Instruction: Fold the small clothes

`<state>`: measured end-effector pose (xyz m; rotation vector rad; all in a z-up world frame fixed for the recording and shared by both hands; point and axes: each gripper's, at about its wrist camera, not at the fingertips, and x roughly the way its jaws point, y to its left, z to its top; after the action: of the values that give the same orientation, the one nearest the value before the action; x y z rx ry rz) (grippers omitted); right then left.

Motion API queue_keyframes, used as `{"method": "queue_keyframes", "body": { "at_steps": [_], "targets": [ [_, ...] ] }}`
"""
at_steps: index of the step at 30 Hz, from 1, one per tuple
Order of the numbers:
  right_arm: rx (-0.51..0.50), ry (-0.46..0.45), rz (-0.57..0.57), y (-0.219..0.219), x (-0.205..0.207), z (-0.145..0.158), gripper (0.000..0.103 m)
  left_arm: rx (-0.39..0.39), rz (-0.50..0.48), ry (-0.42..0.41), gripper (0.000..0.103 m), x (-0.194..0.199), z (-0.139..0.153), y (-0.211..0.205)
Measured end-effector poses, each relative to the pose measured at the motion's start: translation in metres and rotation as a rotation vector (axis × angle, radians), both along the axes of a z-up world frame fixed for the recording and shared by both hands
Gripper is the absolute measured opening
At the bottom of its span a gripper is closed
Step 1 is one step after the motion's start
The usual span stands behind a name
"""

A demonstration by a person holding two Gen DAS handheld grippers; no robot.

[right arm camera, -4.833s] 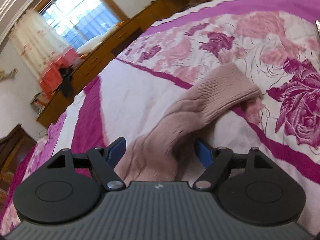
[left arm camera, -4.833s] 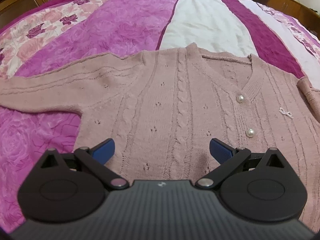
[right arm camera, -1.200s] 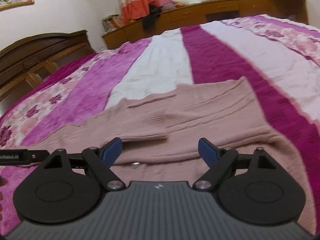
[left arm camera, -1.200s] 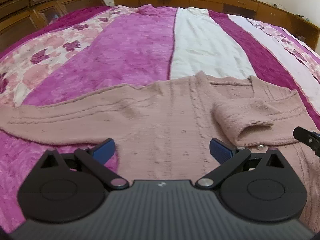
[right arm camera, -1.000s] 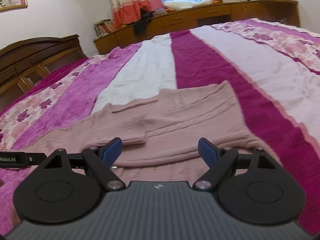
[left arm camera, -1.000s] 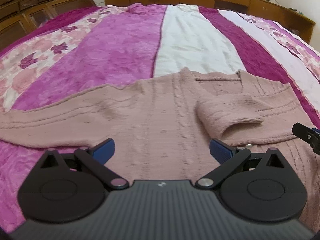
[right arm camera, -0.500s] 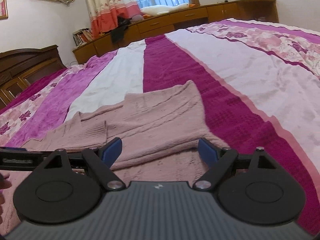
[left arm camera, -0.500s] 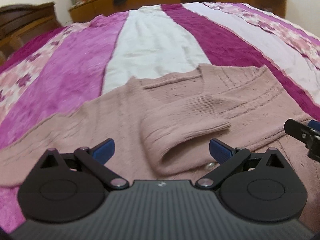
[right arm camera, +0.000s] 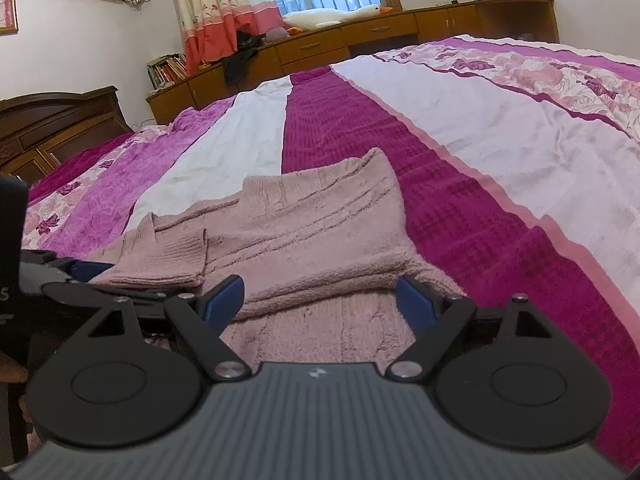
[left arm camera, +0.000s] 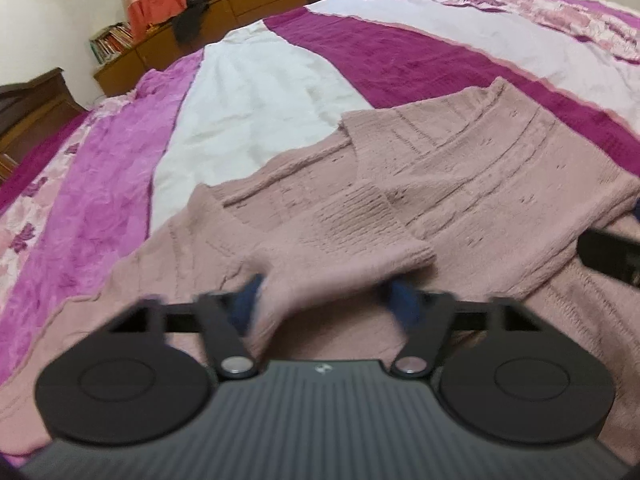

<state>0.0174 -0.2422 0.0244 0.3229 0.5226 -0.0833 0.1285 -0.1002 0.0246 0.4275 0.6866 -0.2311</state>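
A dusty pink knitted cardigan [left arm camera: 472,168] lies flat on the bed, its right sleeve folded across the chest. The ribbed cuff [left arm camera: 352,216] of that sleeve lies just ahead of my left gripper [left arm camera: 326,300], whose blue fingers stand open on either side of the sleeve end, blurred. In the right wrist view the cardigan [right arm camera: 320,216] lies ahead, and my right gripper [right arm camera: 320,300] is open, low over the folded sleeve's edge. The left gripper [right arm camera: 60,280] shows at that view's left.
The bed carries a striped quilt [right arm camera: 500,128] of magenta, white and floral bands. A dark wooden headboard [right arm camera: 60,120] stands at the left. A low wooden cabinet [right arm camera: 360,40] with books, clothes and a plush goose runs under the window.
The right sleeve has been folded over the chest since the earliest frames. My left gripper has swung right and dropped low to the cuff. My right gripper has moved lower, toward the sleeve's edge.
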Motion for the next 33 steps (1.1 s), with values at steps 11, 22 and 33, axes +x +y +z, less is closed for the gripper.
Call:
{"method": "queue_keyframes", "body": {
  "at_steps": [11,22,33],
  "targets": [
    [-0.015,0.000,0.004,0.001,0.000,-0.002,0.088,-0.273,0.257,-0.041,0.010,-0.001,0.038,0.068],
    [-0.037,0.006,0.009,0.003,0.001,-0.005,0.088,-0.531,0.524,0.106,0.014,-0.013,0.021,0.169],
    [-0.056,0.011,0.011,0.005,0.001,-0.006,0.088,-0.572,0.541,0.110,0.028,-0.027,0.021,0.193]
  ]
}}
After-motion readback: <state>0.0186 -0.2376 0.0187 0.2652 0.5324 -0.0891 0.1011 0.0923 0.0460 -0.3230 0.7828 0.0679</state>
